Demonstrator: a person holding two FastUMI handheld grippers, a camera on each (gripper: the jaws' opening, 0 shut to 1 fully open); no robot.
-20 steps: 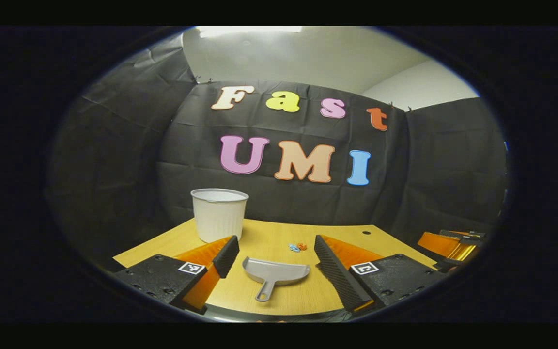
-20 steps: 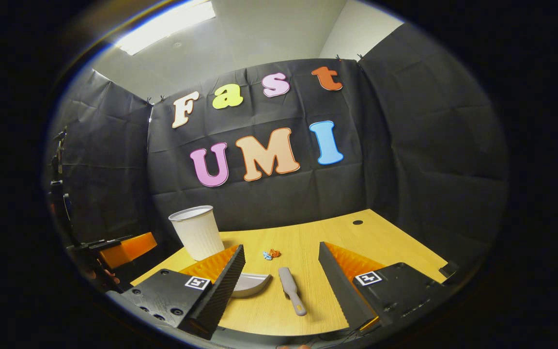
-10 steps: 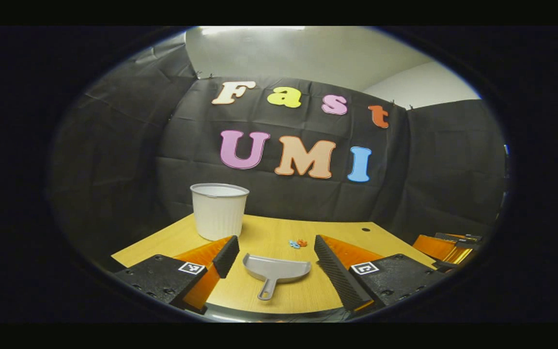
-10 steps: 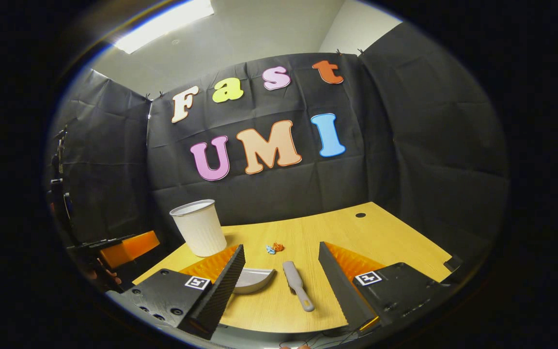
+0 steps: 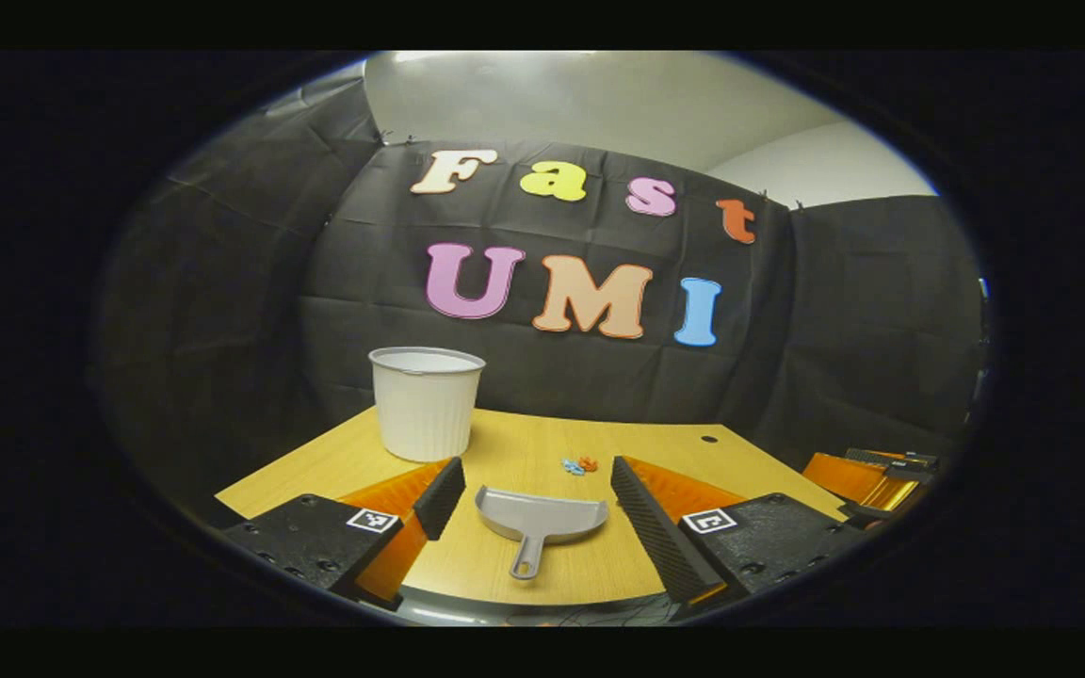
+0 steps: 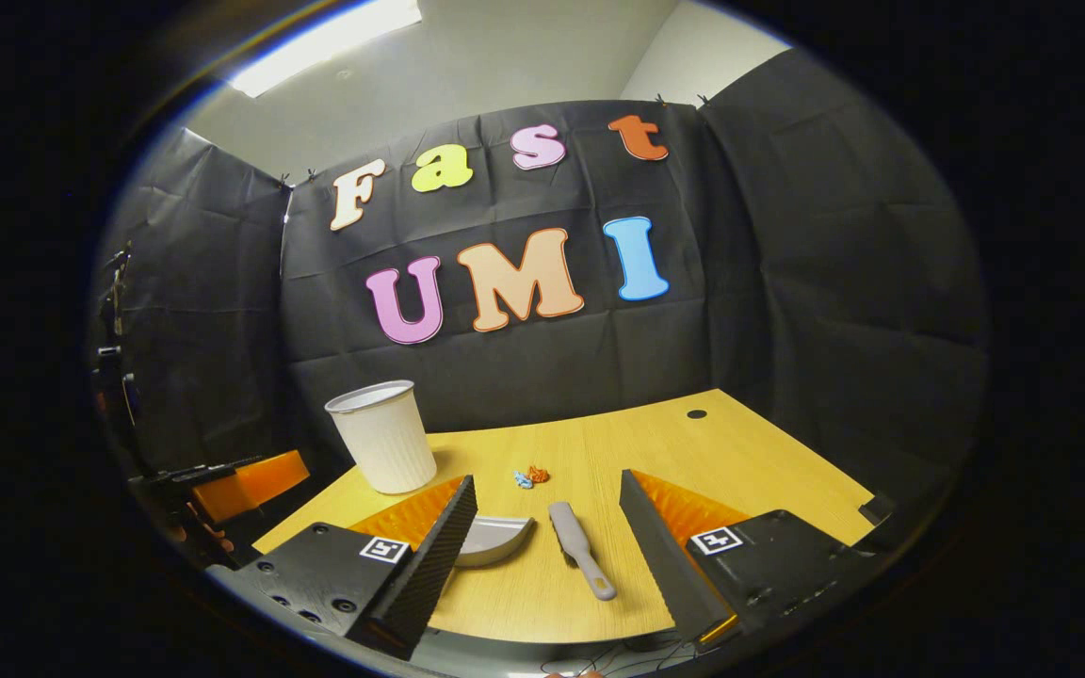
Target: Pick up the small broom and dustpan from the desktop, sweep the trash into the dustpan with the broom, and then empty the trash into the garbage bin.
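The grey plastic dustpan lies flat on the wood-grain worktop, its thin handle running toward 6 o'clock and its wide scoop mouth facing 12 in the left gripper view. It sits between the fingers of the left gripper, which are spread wide and hold nothing. In the right gripper view the small grey broom lies with its long axis from 11 to 5 o'clock, handle end nearer the camera, between the parted, empty fingers of the right gripper. Small crumpled blue and orange trash lies beyond both tools. The white ribbed garbage bin stands upright at 10 o'clock from the dustpan.
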